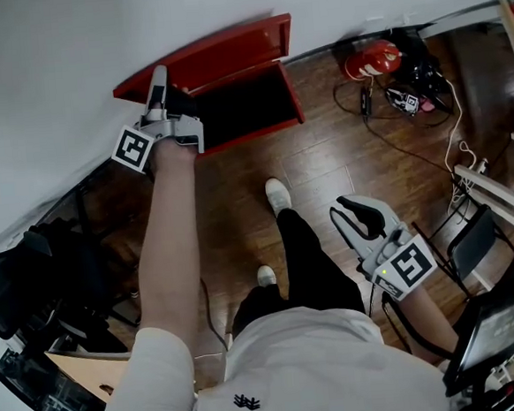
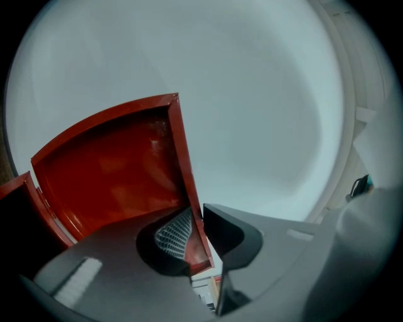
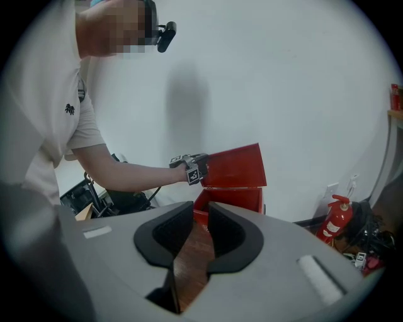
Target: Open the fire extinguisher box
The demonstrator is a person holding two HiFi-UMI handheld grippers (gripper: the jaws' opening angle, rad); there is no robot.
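Observation:
The red fire extinguisher box stands on the wood floor against the white wall, with its lid raised and its dark inside showing. My left gripper is shut on the lid's left edge. In the left gripper view the pads pinch the thin red lid rim. The right gripper view shows the open box, its upright lid and the left gripper at the lid's side. My right gripper hangs low over the floor, open and empty.
A red fire extinguisher lies among cables right of the box. A black chair and a shelf frame are on the right. Dark equipment fills the left. The person's feet stand before the box.

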